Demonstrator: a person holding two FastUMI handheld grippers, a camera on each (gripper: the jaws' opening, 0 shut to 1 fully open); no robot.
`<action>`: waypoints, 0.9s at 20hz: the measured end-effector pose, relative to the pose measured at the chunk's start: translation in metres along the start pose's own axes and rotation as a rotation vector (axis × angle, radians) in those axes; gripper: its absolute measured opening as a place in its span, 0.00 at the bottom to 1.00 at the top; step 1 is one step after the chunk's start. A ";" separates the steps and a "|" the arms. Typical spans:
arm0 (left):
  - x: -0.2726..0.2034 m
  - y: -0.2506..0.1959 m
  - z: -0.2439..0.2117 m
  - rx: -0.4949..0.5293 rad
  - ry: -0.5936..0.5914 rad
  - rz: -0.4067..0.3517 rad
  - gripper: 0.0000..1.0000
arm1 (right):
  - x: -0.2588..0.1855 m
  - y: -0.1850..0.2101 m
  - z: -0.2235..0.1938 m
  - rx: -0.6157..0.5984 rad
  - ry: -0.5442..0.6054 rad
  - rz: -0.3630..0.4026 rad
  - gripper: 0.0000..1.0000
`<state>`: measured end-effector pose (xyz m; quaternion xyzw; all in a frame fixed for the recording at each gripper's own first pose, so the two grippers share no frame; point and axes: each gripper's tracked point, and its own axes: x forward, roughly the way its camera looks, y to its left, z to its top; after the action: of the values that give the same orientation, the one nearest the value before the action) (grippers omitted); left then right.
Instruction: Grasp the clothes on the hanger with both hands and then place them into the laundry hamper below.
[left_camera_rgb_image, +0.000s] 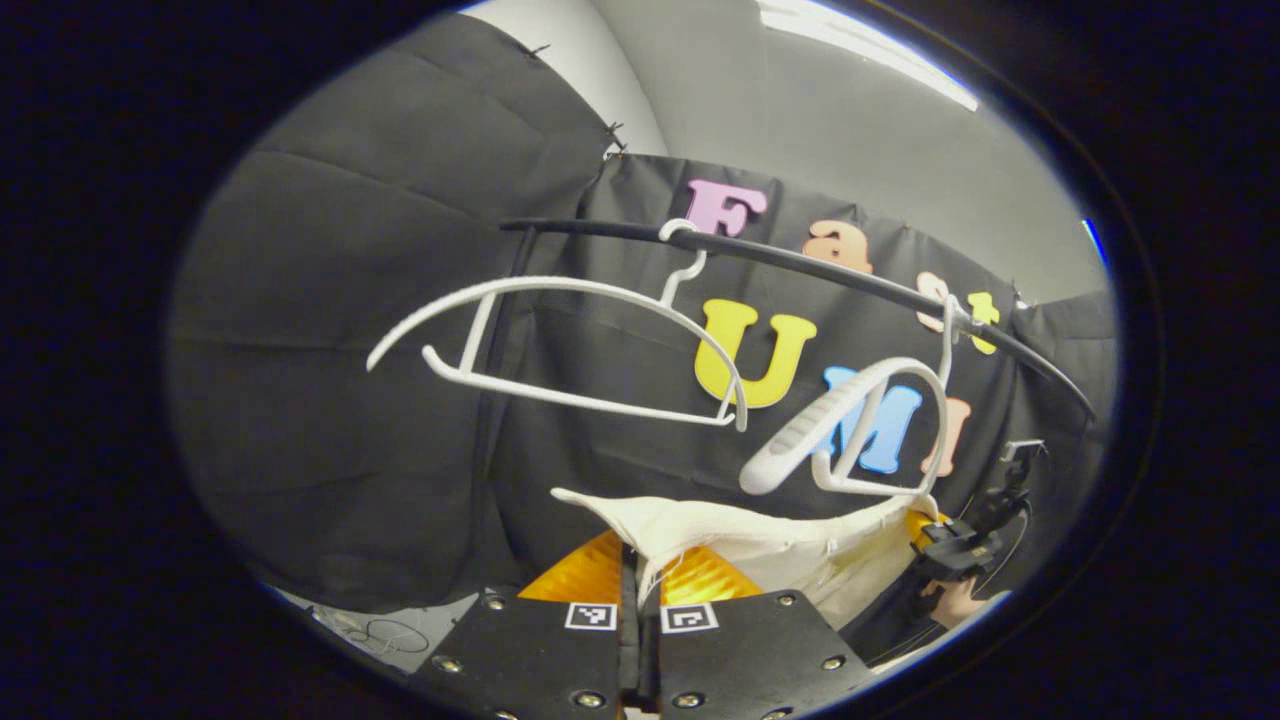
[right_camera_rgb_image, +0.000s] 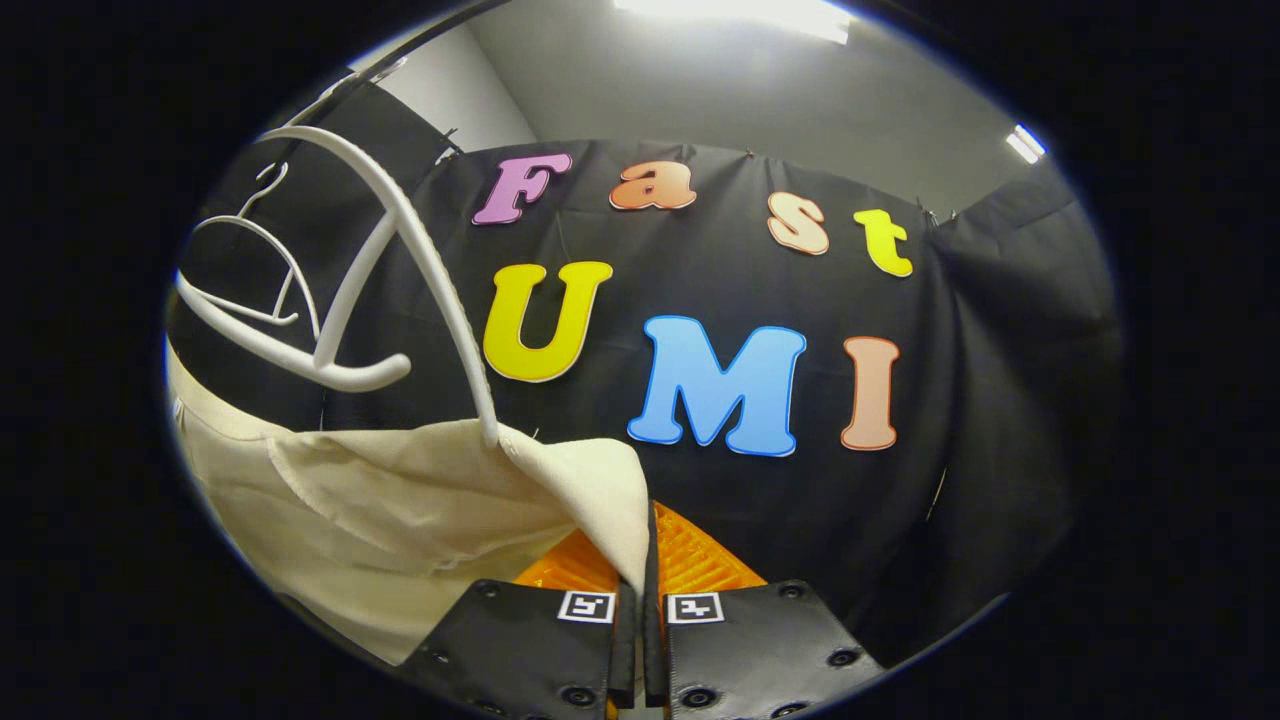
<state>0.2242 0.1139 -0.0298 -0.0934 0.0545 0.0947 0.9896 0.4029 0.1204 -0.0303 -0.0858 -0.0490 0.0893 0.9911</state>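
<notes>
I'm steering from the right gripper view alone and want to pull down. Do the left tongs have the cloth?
Observer: Yes, the left tongs are shut on the cloth's frayed edge.
Operator: Is it taut between us?
Observer: Fairly; it runs nearly straight across to the right tongs.
Operator: Is the hanger off the rail?
Observer: No, the hanger hooks over the rail.

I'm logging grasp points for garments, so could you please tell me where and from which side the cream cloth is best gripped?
Grip the cream cloth at its two outer corners, each coming from below, as both grippers appear to do now. It spans flat between them, and the white hanger sits over its middle, so the corners are probably the freest edges.
</notes>
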 end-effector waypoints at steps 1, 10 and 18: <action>-0.003 0.000 -0.009 0.014 0.009 0.010 0.01 | -0.010 -0.001 -0.011 0.032 0.021 0.006 0.05; -0.055 -0.005 -0.099 0.057 0.113 0.106 0.00 | -0.115 0.003 -0.108 0.090 0.277 0.179 0.05; -0.076 -0.008 -0.148 0.079 0.224 0.049 0.01 | -0.211 0.028 -0.124 0.098 0.402 0.231 0.05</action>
<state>0.1384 0.0642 -0.1634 -0.0627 0.1706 0.1058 0.9776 0.2061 0.0882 -0.1738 -0.0587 0.1637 0.1854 0.9671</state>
